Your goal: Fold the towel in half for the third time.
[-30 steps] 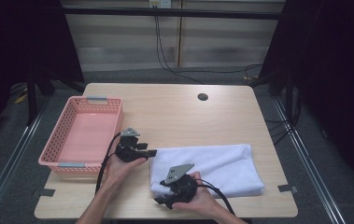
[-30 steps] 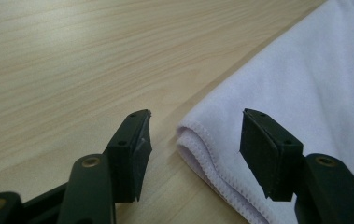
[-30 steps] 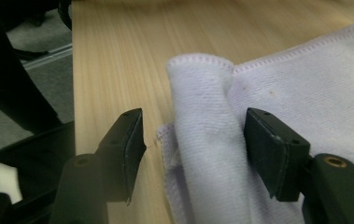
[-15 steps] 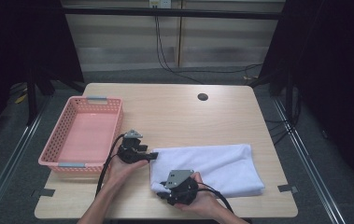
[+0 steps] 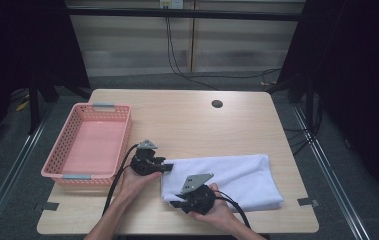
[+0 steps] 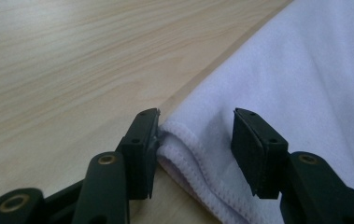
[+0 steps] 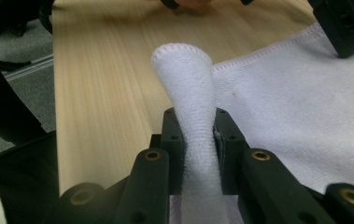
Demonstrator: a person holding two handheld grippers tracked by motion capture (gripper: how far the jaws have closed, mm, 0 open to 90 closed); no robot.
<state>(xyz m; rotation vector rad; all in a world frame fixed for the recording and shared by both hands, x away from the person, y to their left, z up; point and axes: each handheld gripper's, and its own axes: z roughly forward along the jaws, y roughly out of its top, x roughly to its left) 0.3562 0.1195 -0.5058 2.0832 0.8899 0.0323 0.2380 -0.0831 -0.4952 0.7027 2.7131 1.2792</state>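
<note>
A folded white towel lies on the front right of the wooden table. My right gripper is at its near left corner. In the right gripper view the jaws have just closed and pinch an upright fold of the towel between the pads. My left gripper is at the far left corner. Its jaws have just been closing and straddle the hemmed corner of the towel. One pad touches the hem; the other stands apart above the cloth.
An empty pink basket sits at the table's left, close to my left hand. A round cable hole is at the back of the table. Bare wood lies behind the towel. The front table edge runs just below my right hand.
The right gripper's jaws have closed onto the towel's near left corner and raised a fold. The left gripper's jaws have narrowed around the far left corner. Both hands stayed in place.
</note>
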